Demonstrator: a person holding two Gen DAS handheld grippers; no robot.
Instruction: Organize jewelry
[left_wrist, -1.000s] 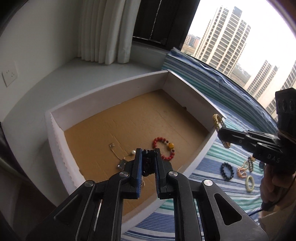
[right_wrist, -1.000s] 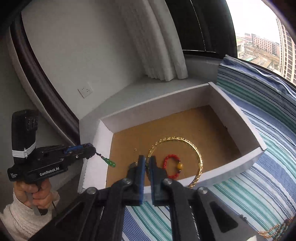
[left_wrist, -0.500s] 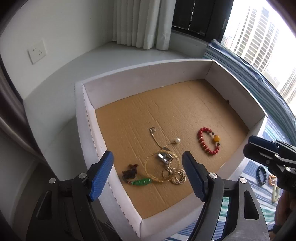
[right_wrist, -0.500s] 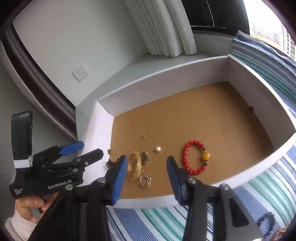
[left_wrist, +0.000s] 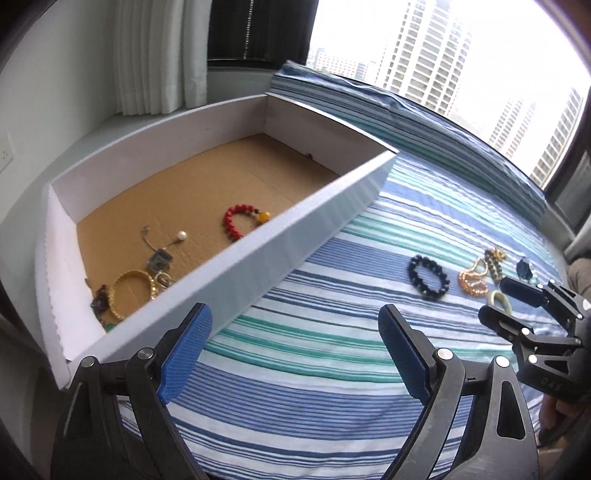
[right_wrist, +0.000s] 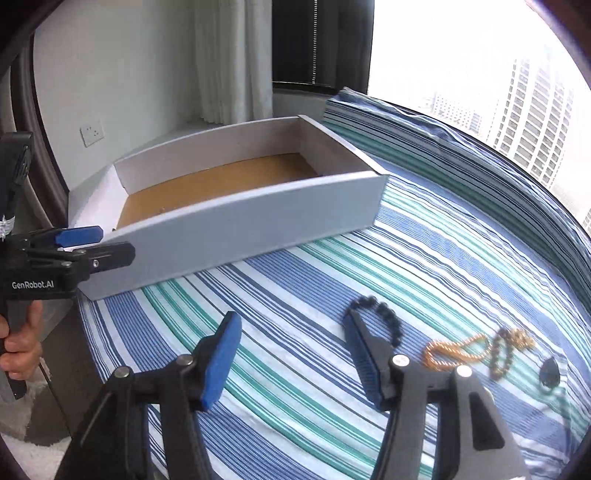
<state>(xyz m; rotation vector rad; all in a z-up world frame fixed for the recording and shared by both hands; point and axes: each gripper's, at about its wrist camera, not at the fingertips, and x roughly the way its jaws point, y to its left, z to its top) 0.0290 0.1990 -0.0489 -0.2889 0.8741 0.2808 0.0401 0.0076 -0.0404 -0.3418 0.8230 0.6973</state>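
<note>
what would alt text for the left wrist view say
The left gripper, jaws opening and empty, hangs over a striped cloth beside a white box holding a red bead bracelet and gold bangle. A black bead bracelet lies on the cloth.

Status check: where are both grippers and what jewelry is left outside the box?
Left gripper and right gripper both opening, nothing between them. Black bead bracelet and gold chain lie on the striped cloth; red bracelet in box. Path clear.
</note>
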